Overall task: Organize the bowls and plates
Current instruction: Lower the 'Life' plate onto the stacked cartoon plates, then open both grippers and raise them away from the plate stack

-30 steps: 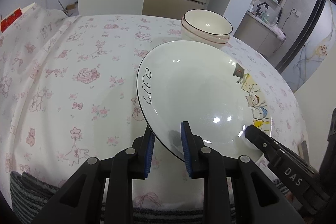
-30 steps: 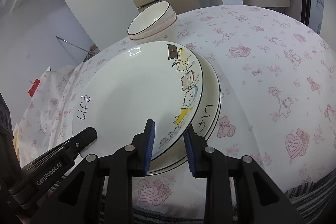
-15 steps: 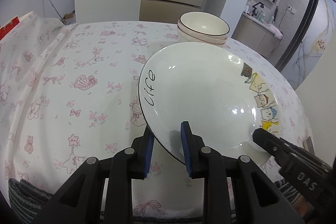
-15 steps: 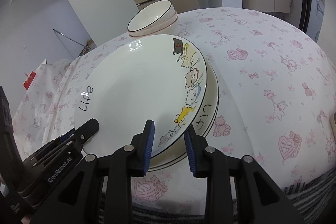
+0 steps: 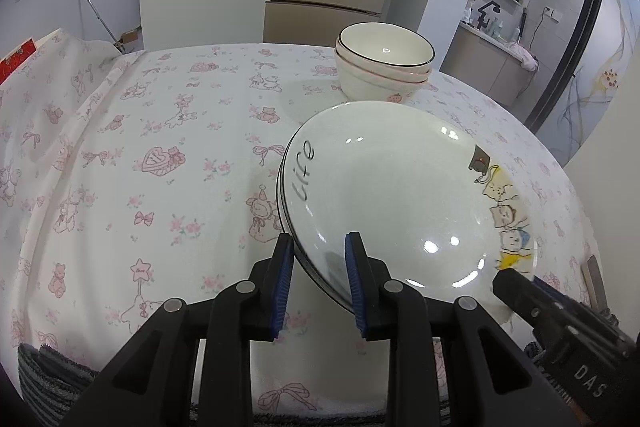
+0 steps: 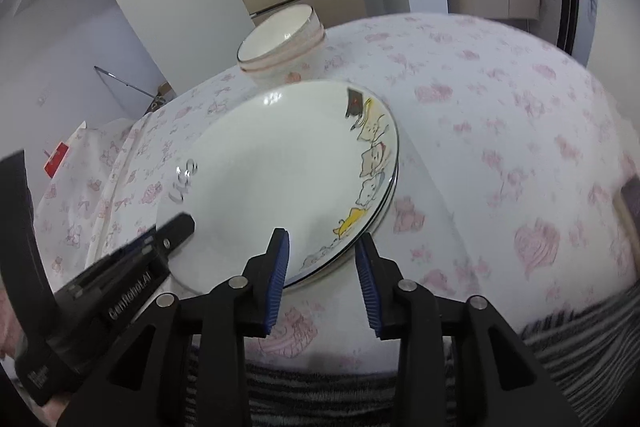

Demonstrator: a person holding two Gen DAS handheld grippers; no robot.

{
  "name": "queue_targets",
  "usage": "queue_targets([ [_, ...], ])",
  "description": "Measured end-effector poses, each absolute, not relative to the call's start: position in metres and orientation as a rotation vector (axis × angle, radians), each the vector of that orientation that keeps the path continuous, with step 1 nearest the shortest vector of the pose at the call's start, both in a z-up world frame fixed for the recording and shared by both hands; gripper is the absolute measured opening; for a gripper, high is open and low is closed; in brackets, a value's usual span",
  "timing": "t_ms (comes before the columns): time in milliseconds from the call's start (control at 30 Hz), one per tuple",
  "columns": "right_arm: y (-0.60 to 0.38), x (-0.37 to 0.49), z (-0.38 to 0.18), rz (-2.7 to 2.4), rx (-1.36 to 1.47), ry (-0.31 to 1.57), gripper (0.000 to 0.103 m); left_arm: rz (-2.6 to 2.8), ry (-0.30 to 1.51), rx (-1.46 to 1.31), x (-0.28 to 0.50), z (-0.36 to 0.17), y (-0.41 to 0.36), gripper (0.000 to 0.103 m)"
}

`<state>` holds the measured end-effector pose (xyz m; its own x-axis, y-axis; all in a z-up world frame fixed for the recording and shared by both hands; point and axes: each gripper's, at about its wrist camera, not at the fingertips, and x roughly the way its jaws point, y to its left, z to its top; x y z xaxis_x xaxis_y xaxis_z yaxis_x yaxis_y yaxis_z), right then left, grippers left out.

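The top plate [image 5: 392, 195] lies on a stack of plates [image 6: 386, 201] on the table [image 5: 160, 131], whose cloth is printed with pink bears, bows and hearts. "Life" is handwritten along one side of the plate, opposite a row of cartoon cats. Behind it stand the nested bowls [image 5: 382, 65] (one shows a small strawberry).

The left gripper [image 5: 320, 275] straddles the plate's near rim, blue pads narrowly apart; whether they pinch it I cannot tell. The right gripper [image 6: 322, 267], jaws opening, has the rim between its pads, untouched. "DAS" marks the right gripper's body; "GenRobot.AI" the left's.
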<state>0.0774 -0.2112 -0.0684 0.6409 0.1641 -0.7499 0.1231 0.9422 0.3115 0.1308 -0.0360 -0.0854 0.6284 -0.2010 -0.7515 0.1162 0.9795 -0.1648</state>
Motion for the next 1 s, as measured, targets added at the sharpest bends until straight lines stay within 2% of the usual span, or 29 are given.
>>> queue_targets([
  [100,-0.210,0.074,-0.067,0.024,0.357,0.858,0.027,-0.182,0.872,-0.096,0.130,-0.086,-0.038,0.028],
  [333,-0.208,0.074,-0.066,0.020,0.323,0.852,0.027,-0.184,0.869,-0.101,0.130,-0.086,-0.037,0.028],
  [567,-0.208,0.068,-0.048,-0.077,0.194,0.723,0.028,-0.149,0.832,-0.094,0.126,-0.082,-0.034,0.028],
  [900,-0.223,0.057,-0.021,-0.089,0.157,0.591,0.029,-0.121,0.598,-0.041,0.097,-0.046,-0.033,0.028],
  [933,-0.224,0.055,-0.018,-0.092,0.154,0.570,0.029,-0.113,0.564,-0.035,0.092,-0.039,-0.033,0.029],
  [967,-0.224,0.051,-0.013,-0.105,0.144,0.538,0.029,-0.103,0.507,-0.031,0.083,-0.031,-0.030,0.037],
  [1000,-0.224,0.046,-0.007,-0.114,0.135,0.497,0.029,-0.092,0.460,-0.027,0.077,-0.024,-0.029,0.053],
])
